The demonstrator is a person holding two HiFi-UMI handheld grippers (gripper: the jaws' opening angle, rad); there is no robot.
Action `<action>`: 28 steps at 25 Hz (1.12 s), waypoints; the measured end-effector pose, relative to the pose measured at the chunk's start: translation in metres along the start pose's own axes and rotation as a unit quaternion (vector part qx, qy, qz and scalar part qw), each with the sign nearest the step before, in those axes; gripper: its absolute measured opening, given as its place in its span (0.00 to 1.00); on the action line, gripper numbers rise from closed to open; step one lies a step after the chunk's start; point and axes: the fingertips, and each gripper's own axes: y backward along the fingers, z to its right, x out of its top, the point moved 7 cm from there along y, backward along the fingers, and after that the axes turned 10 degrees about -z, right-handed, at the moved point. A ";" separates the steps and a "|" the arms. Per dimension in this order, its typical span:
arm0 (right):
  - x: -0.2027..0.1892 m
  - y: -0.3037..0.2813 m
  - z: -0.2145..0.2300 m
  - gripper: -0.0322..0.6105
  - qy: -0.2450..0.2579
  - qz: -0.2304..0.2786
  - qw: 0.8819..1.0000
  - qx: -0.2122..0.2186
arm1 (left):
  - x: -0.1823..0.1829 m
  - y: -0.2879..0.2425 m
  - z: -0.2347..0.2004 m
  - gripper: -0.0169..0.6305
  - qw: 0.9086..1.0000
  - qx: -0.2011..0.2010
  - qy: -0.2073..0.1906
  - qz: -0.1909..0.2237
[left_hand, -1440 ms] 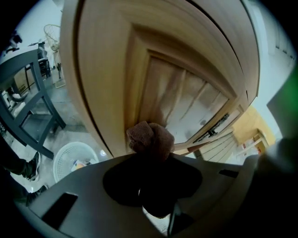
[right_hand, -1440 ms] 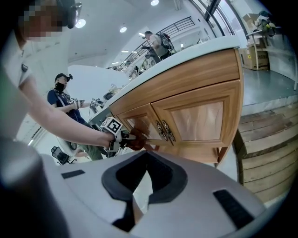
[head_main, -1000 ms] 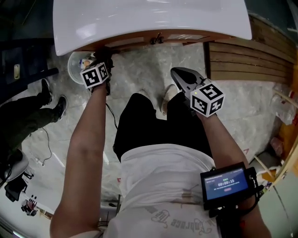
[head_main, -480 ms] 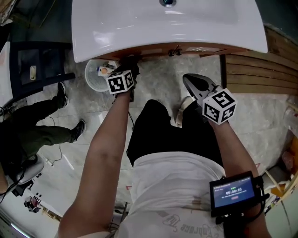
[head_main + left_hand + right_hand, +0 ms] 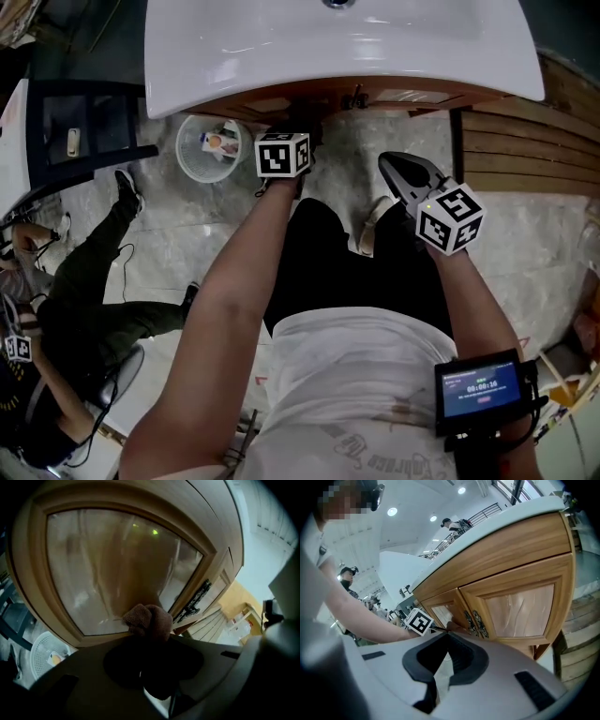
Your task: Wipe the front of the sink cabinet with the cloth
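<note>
My left gripper (image 5: 146, 641) is shut on a bunched brown cloth (image 5: 148, 619). The cloth presses against the lower frame of the wooden sink cabinet's left door (image 5: 117, 573), just left of the dark door handles (image 5: 194, 603). In the head view the left gripper (image 5: 302, 127) reaches under the white sink (image 5: 337, 47), its marker cube (image 5: 282, 155) below it. My right gripper (image 5: 392, 162) hangs back from the cabinet, shut with nothing in it. The right gripper view shows those jaws (image 5: 449, 638) together, the cabinet's right door (image 5: 520, 602), the handles (image 5: 474, 620) and the left cube (image 5: 418, 620).
A white waste basket (image 5: 208, 145) with scraps in it stands on the floor left of the cabinet. Slatted wooden boards (image 5: 525, 141) lie to the right. A second person (image 5: 84, 281) sits at the left. A screen device (image 5: 483, 386) is strapped to the right forearm.
My left gripper has slid rightward along the cabinet front with the cloth, away from the basket and toward the handles. The right gripper has stayed about where it was.
</note>
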 end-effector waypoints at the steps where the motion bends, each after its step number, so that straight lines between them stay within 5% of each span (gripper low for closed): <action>1: -0.002 0.001 0.000 0.07 0.000 0.002 1.000 0.000 | 0.000 -0.002 0.005 0.19 1.000 -0.004 -0.004 0.001; 9: -0.012 0.012 0.014 0.07 0.004 0.011 1.000 -0.003 | 0.007 -0.025 0.049 0.19 0.999 -0.037 -0.026 0.011; 14: -0.022 0.024 0.022 0.07 -0.007 0.015 1.000 -0.017 | 0.001 -0.045 0.061 0.19 0.999 -0.052 -0.008 0.009; 21: -0.031 0.023 0.034 0.07 -0.006 0.006 1.000 -0.020 | -0.009 -0.071 0.053 0.19 0.999 -0.037 0.002 -0.010; 28: -0.034 0.019 0.034 0.07 0.000 -0.002 1.000 -0.018 | -0.013 -0.058 0.010 0.19 0.999 0.016 0.028 0.017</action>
